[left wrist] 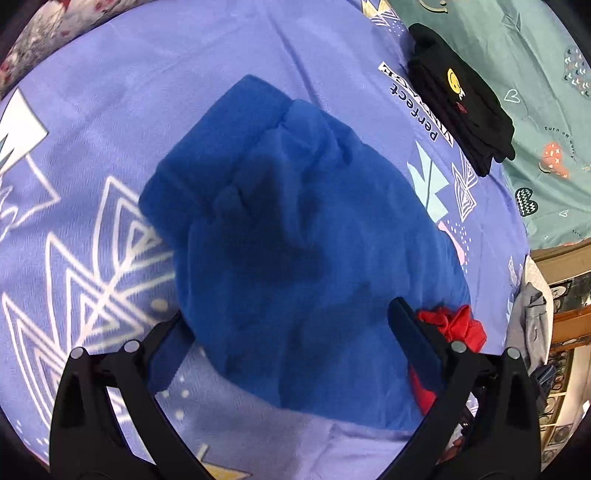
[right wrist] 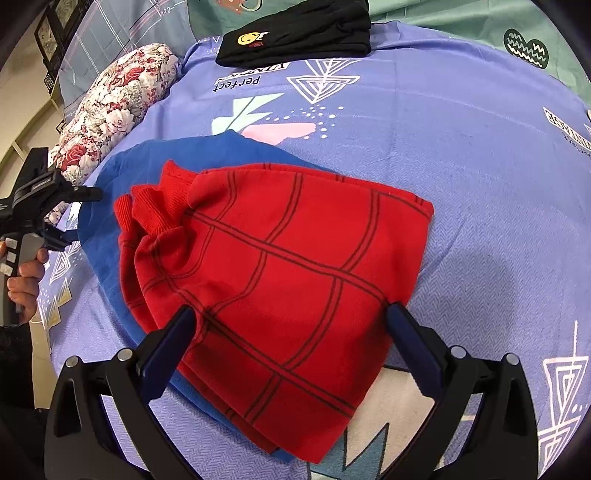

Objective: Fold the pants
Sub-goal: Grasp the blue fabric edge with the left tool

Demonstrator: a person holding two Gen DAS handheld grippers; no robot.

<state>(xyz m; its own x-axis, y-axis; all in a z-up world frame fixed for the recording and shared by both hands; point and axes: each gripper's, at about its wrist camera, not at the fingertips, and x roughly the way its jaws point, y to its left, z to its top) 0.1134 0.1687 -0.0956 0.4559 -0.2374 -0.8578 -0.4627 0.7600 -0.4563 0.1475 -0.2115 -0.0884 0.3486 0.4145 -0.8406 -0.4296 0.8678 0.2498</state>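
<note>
Two grippers hover over the bed with jaws spread wide, holding nothing. On the left, the left gripper hangs above the blue side of the pants, which lie bunched on the purple sheet. To the right, the right gripper straddles the red checked part, folded over the blue. Black clothes sit at the far edge, well apart.

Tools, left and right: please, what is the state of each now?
Left tool: open, holding nothing, over the blue pants.
Right tool: open, holding nothing, over the red part.
</note>
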